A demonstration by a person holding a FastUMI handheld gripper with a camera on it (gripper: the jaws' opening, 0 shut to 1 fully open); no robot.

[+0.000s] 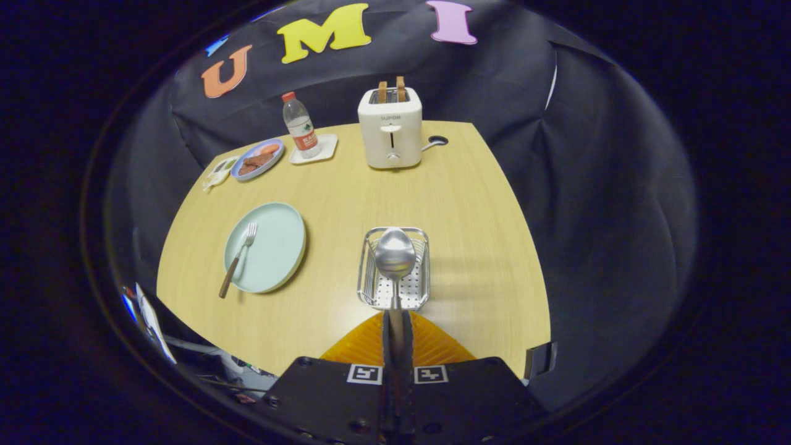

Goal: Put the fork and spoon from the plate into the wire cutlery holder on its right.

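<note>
My gripper [395,321] is shut on the handle of a steel spoon [395,254]. The spoon's bowl points away from me and hangs over the wire cutlery holder [422,272], which stands on the wooden table just ahead of the orange fingers [364,346]. To the left of the holder lies a pale green plate [278,247]. A fork [238,259] with a brown handle rests on the plate's left side, its handle sticking out over the near rim.
At the table's far side stand a white toaster [390,127] with two slices in it, a water bottle [300,127] on a white coaster, and a blue plate [258,159] with food. The table's edge [525,222] falls away right of the holder.
</note>
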